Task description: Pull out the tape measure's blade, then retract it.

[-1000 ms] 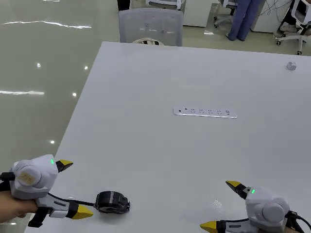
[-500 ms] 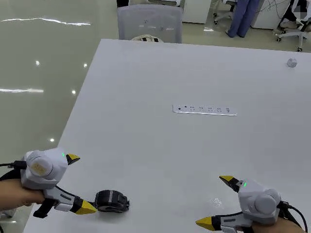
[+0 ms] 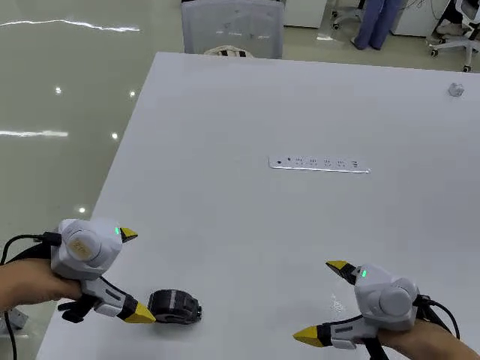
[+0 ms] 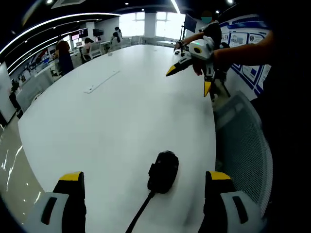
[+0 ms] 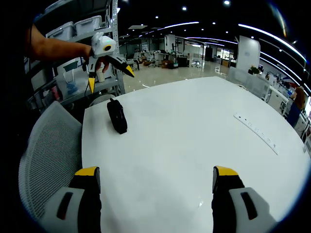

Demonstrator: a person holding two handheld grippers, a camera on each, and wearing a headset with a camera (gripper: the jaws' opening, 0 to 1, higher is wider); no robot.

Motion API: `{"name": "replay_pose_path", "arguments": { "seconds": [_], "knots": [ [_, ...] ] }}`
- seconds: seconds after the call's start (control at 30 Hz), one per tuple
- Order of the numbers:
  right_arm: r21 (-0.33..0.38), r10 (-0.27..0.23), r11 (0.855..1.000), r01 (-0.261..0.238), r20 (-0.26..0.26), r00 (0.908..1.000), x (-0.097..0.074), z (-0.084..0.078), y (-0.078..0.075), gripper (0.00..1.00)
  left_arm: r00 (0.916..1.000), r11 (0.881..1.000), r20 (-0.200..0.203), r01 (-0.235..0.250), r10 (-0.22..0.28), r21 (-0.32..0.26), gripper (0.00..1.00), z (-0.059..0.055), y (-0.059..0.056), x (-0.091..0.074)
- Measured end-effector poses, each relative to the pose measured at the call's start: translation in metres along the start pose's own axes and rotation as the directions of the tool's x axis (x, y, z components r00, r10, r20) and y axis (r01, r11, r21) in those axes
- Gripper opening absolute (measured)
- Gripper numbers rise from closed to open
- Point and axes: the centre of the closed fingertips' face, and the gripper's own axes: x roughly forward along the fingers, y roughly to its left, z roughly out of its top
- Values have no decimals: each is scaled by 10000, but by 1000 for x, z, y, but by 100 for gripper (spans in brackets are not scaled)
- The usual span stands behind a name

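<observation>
Black tape measure [image 4: 163,171] before wide left tongs [image 4: 145,175]; right tongs [image 5: 156,177] wide; mesh chair [image 5: 46,150] nearby.

Tape measure [image 3: 175,306] blade tip indistinct; tiny grey lump [image 3: 455,90] far off, unidentifiable.

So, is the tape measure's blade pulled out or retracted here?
Retracted: the tape measure lies on the table as a compact black case, with no blade extending from it.
</observation>
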Motion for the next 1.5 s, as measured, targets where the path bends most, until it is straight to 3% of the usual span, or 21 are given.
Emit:
{"name": "replay_pose_path", "arguments": {
  "seconds": [0.27,0.63,1.2,1.5],
  "knots": [
    [-329,293,9990,-291,45,9996,9,7,5,98,9995,9989,-221,224,-215,413,100,4,2,5],
    [-1186,956,9882,-965,-130,9953,29,16,23,97,9960,9907,-559,757,-697,1134,100,5,-10,18],
    [-1666,1742,9687,-1841,-721,9821,56,16,46,94,9928,9868,-954,855,-727,1376,96,4,-13,29],
    [-1746,1948,9631,-2049,-733,9781,70,22,53,92,9889,9842,-1198,1050,-881,1428,91,-1,-19,38]
  ]
}}
